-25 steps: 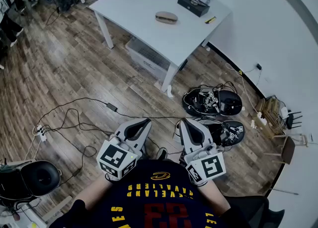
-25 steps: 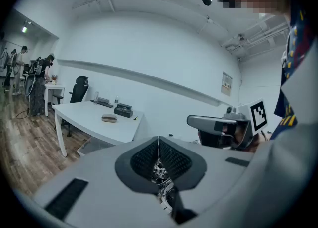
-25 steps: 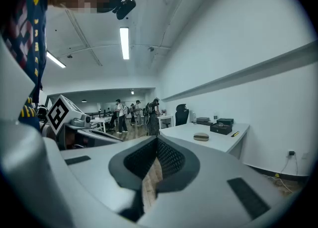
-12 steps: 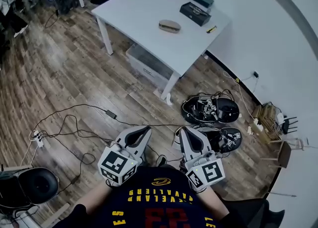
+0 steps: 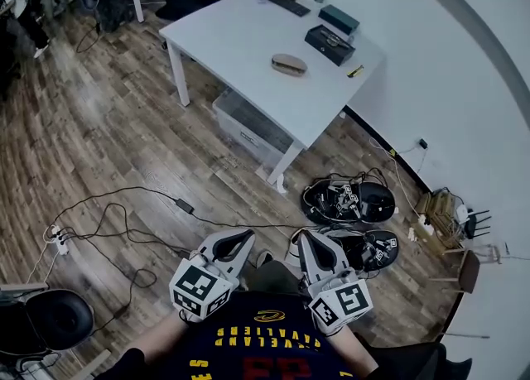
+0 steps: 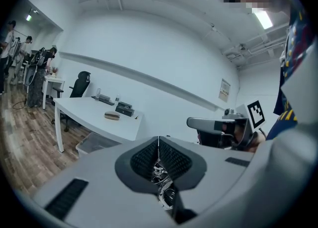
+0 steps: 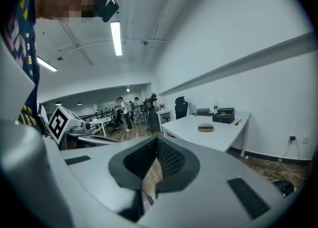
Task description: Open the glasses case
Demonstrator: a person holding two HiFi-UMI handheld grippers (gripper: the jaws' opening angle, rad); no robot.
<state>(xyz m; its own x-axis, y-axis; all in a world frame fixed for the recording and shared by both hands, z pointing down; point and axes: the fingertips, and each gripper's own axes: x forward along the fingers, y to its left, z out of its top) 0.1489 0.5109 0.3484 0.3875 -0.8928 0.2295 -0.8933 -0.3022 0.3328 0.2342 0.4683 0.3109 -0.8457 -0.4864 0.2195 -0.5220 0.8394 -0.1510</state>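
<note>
Far ahead on the white table (image 5: 232, 31), the glasses case (image 5: 288, 64) lay at 12 o'clock, its long axis from 9 to 3. My left gripper (image 5: 240, 239) and right gripper (image 5: 308, 239) were clenched empty, the right, I judged, slightly nearer.

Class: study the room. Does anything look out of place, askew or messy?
Loose cables sprawl across the floor, and black gear with tangled wires lies on the floor beside the table. On the table, the glasses case lies flat and nothing looks spilled.
</note>
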